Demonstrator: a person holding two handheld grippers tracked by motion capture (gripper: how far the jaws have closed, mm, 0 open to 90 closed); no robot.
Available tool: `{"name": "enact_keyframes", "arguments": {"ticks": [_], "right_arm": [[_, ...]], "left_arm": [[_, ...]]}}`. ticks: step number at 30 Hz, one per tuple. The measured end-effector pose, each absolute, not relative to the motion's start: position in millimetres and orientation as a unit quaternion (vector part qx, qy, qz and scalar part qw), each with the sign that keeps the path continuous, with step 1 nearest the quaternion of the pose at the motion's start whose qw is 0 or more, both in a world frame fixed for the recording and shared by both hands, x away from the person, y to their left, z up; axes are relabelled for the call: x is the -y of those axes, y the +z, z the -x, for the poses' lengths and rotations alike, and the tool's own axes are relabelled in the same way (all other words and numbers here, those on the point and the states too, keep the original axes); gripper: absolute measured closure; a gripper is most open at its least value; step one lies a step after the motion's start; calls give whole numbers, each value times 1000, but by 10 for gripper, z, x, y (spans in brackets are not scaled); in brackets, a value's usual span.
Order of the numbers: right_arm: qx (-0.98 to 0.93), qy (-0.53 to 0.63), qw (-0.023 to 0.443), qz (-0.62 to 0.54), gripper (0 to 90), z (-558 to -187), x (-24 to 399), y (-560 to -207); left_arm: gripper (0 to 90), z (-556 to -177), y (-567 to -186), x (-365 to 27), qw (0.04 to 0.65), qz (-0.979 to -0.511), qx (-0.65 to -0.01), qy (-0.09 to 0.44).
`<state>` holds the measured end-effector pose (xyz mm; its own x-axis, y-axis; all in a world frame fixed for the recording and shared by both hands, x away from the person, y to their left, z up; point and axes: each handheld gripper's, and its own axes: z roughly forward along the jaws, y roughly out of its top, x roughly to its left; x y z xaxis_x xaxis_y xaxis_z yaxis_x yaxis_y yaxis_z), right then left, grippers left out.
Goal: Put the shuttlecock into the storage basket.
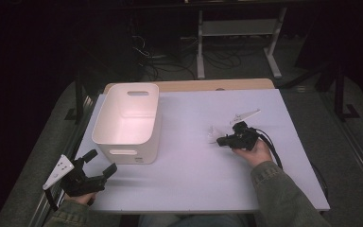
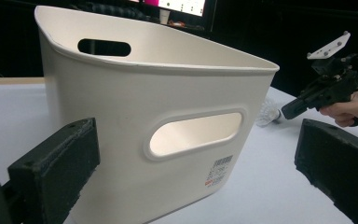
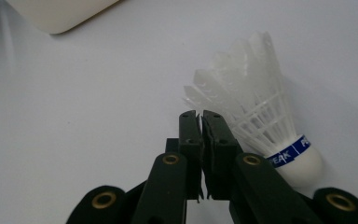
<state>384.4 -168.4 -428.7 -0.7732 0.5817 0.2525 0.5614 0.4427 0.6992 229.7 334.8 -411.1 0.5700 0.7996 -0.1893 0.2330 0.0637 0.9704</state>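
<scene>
Resting beside shuttlecock [image 3: 256, 126], right tool [image 3: 200, 116] closed, nothing gripped

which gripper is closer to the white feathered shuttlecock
Right. The right gripper sits shut right beside the white feathered shuttlecock; the left gripper waits beyond the white plastic bin.

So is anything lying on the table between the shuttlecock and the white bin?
Nothing visible does. Bare white table lies between the shuttlecock and the white bin. The right tool is shut beside the shuttlecock's feathers, not gripping it.
</scene>
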Motion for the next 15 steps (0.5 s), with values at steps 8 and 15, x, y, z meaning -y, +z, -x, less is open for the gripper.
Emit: {"name": "enact_keyframes", "arguments": {"ticks": [8,15], "right_arm": [[-833,431,17,-347,724,-3835,1781,-4185],[-826,439,27,-353,550,-3822,1890,-4072]], "left_arm": [[0,-2298,-4111,-3349,609,-644,-401,233],[0,-2298,-4110,-3344,610,-643,-400,233]]}}
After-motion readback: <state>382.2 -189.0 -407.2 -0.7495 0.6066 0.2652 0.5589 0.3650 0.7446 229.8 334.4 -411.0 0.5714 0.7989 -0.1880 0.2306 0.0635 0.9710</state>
